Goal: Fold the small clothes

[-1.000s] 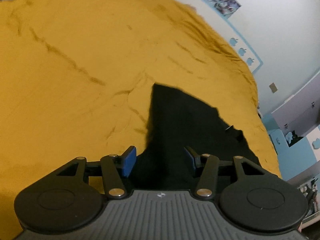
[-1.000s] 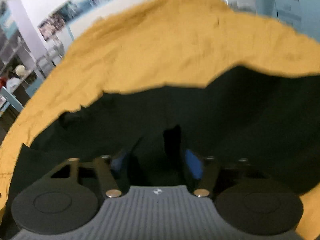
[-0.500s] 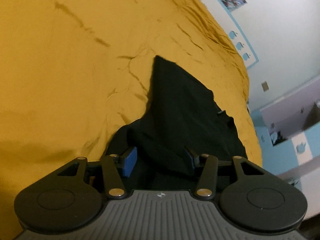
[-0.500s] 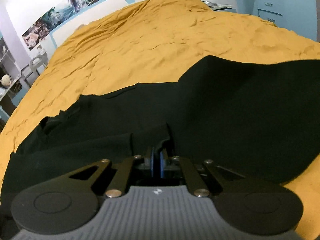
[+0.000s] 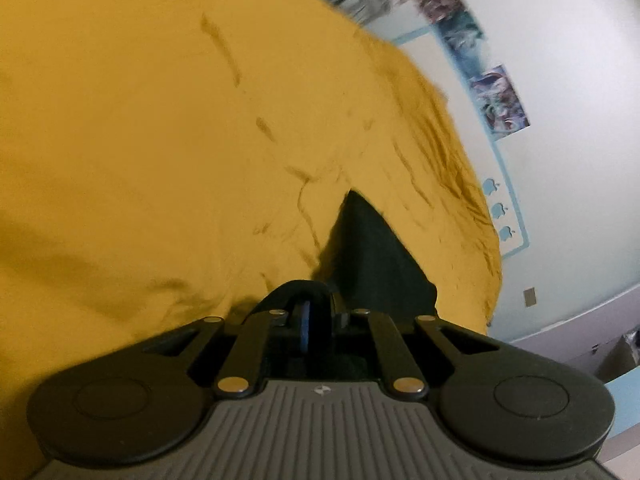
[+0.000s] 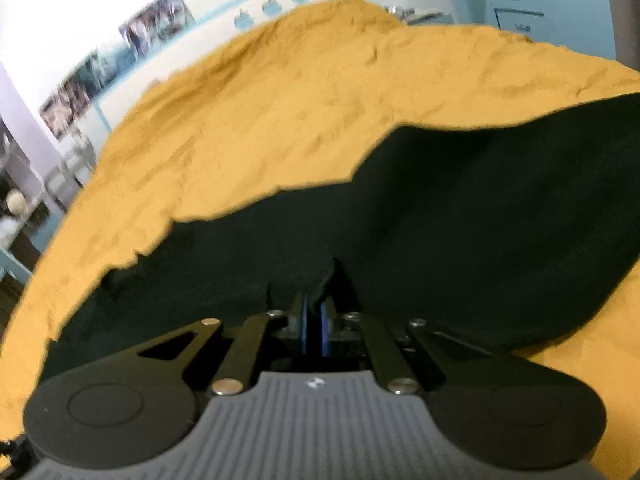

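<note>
A black garment lies spread on a mustard-yellow bedspread. In the right wrist view it fills the middle and right of the frame. My right gripper is shut on a pinched fold of its near edge. In the left wrist view the black garment runs away from me as a narrow pointed strip on the bedspread. My left gripper is shut on a bunched edge of it, with cloth wrapped over the blue pads.
A white wall with posters and apple stickers runs along the bed's far side. Pale blue drawers stand beyond the bed at the right. Shelves with clutter stand at the left.
My left gripper has closed from open onto the garment's edge. My right gripper, open a second ago, closed on the cloth half a second ago and still holds it. Both views have shifted.
</note>
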Demonstrator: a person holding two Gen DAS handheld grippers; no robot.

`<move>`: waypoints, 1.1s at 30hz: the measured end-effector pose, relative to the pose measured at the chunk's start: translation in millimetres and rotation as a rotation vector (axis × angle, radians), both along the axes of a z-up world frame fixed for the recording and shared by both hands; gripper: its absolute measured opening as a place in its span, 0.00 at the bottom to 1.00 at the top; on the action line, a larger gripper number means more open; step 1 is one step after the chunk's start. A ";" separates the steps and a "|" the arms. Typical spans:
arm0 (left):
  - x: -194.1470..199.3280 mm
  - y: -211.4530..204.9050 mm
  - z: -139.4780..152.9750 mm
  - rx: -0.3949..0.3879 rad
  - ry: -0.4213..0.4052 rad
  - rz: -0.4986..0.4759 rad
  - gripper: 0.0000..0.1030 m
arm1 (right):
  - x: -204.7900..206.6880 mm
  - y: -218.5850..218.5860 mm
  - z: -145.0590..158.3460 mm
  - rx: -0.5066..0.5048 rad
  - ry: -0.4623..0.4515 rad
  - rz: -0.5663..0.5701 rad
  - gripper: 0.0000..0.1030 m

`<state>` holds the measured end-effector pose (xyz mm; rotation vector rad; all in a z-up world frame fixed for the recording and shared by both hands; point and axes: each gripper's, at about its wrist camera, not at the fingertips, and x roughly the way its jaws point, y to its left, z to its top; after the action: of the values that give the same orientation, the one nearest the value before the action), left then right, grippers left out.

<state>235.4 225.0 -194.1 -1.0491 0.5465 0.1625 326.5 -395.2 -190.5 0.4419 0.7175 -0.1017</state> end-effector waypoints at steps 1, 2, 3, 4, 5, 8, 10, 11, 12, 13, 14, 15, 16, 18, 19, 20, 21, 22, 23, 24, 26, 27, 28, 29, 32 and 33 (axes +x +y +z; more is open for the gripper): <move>-0.6 -3.5 1.6 0.032 0.012 0.008 0.09 | -2.9 3.3 4.7 -0.020 -0.008 0.001 0.00; 1.0 -4.7 -1.5 0.041 0.035 0.014 0.09 | -3.6 7.6 5.7 -0.060 0.012 -0.004 0.00; 4.6 -5.2 -6.1 0.045 0.069 0.011 0.09 | -2.2 10.1 3.2 -0.087 0.040 -0.008 0.00; 8.9 -5.2 -11.5 0.044 0.103 0.006 0.10 | 0.4 10.6 -4.5 -0.112 0.079 -0.014 0.00; 10.5 -4.5 -14.9 0.035 0.114 0.011 0.16 | 2.0 10.0 -11.7 -0.124 0.107 -0.021 0.00; 10.1 0.5 -8.5 0.017 0.132 -0.010 0.19 | -2.2 7.7 -20.4 -0.140 0.116 -0.034 0.00; 5.0 2.6 5.2 0.039 0.139 -0.037 0.20 | -8.8 11.0 -12.2 -0.186 0.100 -0.037 0.16; 1.1 1.7 12.8 0.066 0.139 -0.052 0.20 | -14.1 12.8 -5.8 -0.210 0.081 -0.033 0.20; -3.3 -0.8 20.5 0.096 0.130 -0.073 0.20 | -19.6 13.8 -0.2 -0.224 0.058 -0.025 0.26; -7.5 -5.2 29.4 0.133 0.114 -0.096 0.20 | -27.3 15.1 7.0 -0.237 0.025 -0.017 0.30; -8.5 -12.1 38.6 0.170 0.102 -0.115 0.23 | -33.2 16.0 12.7 -0.247 -0.007 -0.004 0.31; -8.6 -19.3 47.5 0.210 0.090 -0.139 0.25 | -38.9 18.0 18.0 -0.252 -0.041 0.022 0.32; -5.6 -29.6 55.1 0.249 0.071 -0.174 0.29 | -43.9 21.5 21.9 -0.244 -0.071 0.059 0.32; 5.7 -48.0 62.8 0.289 0.029 -0.226 0.38 | -48.5 29.8 26.6 -0.216 -0.109 0.123 0.32; 13.1 -56.4 62.6 0.295 0.021 -0.250 0.39 | -49.8 35.0 27.3 -0.200 -0.127 0.157 0.33; 20.8 -63.3 60.9 0.297 0.018 -0.264 0.39 | -49.6 40.8 26.3 -0.184 -0.139 0.195 0.34; 29.4 -69.7 56.9 0.300 0.020 -0.283 0.39 | -48.6 47.2 23.4 -0.167 -0.134 0.232 0.34; 37.4 -75.3 51.7 0.305 0.035 -0.298 0.39 | -45.3 53.8 17.6 -0.143 -0.111 0.275 0.33; 46.7 -80.8 45.0 0.320 0.061 -0.317 0.39 | -41.3 56.9 11.1 -0.129 -0.078 0.291 0.33; 52.2 -83.2 38.6 0.331 0.088 -0.328 0.39 | -36.7 59.2 2.5 -0.131 -0.024 0.288 0.33; 63.0 -90.3 22.0 0.357 0.140 -0.362 0.39 | -31.0 57.1 -12.2 -0.193 0.062 0.245 0.31; 65.6 -95.3 16.8 0.383 0.154 -0.390 0.39 | -31.0 52.0 -16.8 -0.202 0.082 0.237 0.28; 67.9 -103.1 14.3 0.444 0.163 -0.419 0.39 | -34.0 45.4 -16.4 -0.171 0.075 0.236 0.28; 68.5 -110.4 15.7 0.496 0.165 -0.433 0.39 | -36.5 37.1 -12.8 -0.136 0.071 0.231 0.30; 67.4 -131.9 31.8 0.523 0.138 -0.480 0.39 | -54.4 -0.1 9.3 -0.098 0.019 0.167 0.37; 65.8 -141.3 38.5 0.509 0.111 -0.497 0.39 | -60.2 -18.2 18.3 -0.099 -0.009 0.131 0.43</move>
<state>301.2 83.6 -155.5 -0.3922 0.8000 -0.0794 266.3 -413.4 -172.3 0.2999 0.7275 -0.0121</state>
